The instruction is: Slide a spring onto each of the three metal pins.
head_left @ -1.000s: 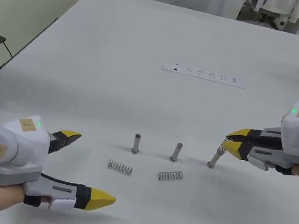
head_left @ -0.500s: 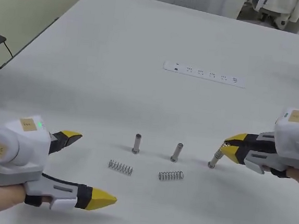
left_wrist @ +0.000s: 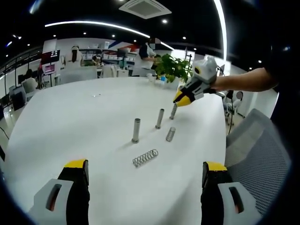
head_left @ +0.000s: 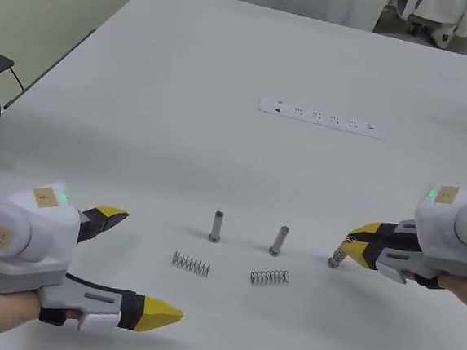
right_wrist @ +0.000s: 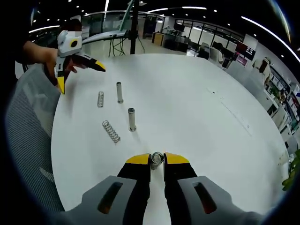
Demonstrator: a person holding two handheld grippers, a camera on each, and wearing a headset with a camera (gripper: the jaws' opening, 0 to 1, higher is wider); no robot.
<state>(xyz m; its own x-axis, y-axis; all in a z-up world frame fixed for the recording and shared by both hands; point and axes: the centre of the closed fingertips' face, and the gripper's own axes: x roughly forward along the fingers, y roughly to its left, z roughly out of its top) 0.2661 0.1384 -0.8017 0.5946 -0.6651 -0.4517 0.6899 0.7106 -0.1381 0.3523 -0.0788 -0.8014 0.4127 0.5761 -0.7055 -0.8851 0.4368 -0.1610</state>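
Note:
Two bare metal pins [head_left: 217, 226] [head_left: 279, 240] stand upright mid-table. A third pin [head_left: 337, 257] to their right leans and carries a spring [right_wrist: 157, 159]. My right gripper [head_left: 359, 242] is shut on that spring, which sits between its yellow tips in the right gripper view. Two loose springs [head_left: 191, 263] [head_left: 270, 276] lie in front of the bare pins. My left gripper [head_left: 136, 262] is open at the near left, holding nothing. In the left gripper view, my left gripper [left_wrist: 145, 166] faces the nearest spring [left_wrist: 145, 157] and a pin [left_wrist: 136, 130].
A white power strip [head_left: 320, 117] lies flat farther back on the white table [head_left: 183, 97]. The table's left edge [head_left: 59, 61] drops to a green floor. Office chairs stand past the far end.
My right gripper has moved down and slightly back along the leaning pin, taking the spring lower on it. The left gripper has stayed put. The head view has shifted a little.

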